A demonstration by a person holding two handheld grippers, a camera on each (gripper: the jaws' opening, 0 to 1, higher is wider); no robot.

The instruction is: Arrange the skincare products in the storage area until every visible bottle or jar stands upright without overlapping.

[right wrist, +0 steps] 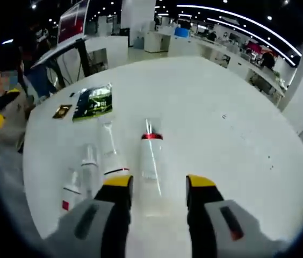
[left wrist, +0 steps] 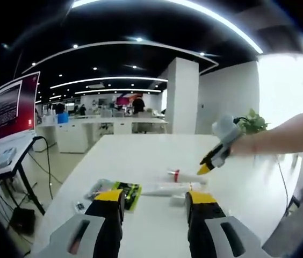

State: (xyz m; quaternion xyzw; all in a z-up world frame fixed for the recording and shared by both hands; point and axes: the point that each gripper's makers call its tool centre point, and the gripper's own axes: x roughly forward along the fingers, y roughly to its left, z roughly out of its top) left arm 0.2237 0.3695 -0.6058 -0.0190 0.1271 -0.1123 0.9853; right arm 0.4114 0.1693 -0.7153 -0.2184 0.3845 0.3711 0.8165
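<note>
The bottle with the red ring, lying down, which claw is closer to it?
Right. The right gripper hangs just over the bottle with the red ring, its open jaws on either side. The left gripper sits back across the table, open too.

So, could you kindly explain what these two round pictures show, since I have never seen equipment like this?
A person holds a two-jaw tool in each hand, and each tool carries a fisheye camera looking along its own jaws. The left gripper view shows the left gripper, open, over a white table, with the person's arm bringing the right gripper in. The right gripper view shows the right gripper's open jaws on either side of a clear tube with a red band, not yet closed on it. Beside it lie several smaller bottles and a green sachet. Nothing is held.
</note>
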